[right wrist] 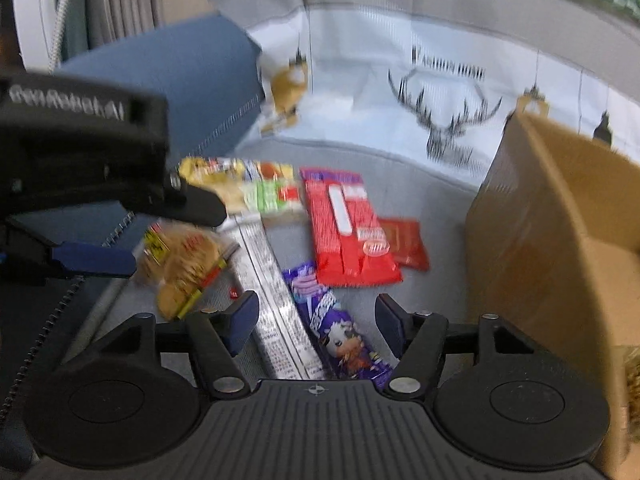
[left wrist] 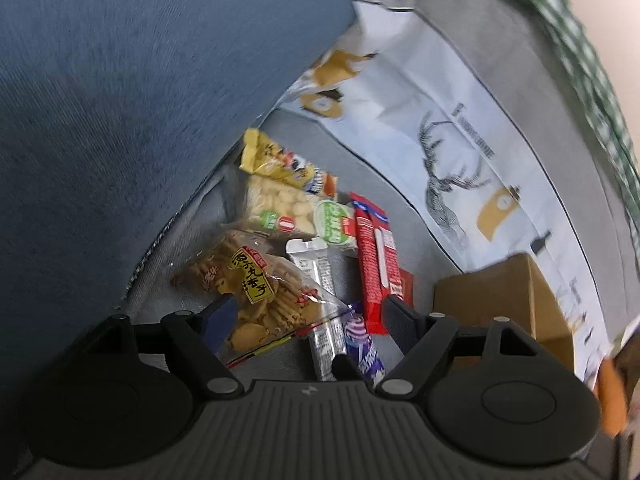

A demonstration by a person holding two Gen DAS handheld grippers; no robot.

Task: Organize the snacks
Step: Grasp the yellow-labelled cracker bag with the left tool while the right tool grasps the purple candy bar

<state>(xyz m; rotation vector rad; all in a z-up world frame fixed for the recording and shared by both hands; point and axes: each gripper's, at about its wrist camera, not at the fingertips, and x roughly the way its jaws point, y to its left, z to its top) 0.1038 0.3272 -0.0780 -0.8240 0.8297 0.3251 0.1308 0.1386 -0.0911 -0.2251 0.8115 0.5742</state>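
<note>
Here both my claws stand apart and empty: the left claw (left wrist: 308, 316) over the light, crackly cracker bag (left wrist: 256, 296), the right claw (right wrist: 316, 320) over the purple bar (right wrist: 340, 340). I judge the bag fragile inside, so I would pinch its sealed edge softly.

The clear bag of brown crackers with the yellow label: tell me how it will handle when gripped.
The cracker bag will probably crumple and sag, since its clear film looks thin and wrinkled. The film is glossy, so the left gripper, open around it, may slip. The loose pieces inside look brittle; a hard squeeze could crack them.
</note>
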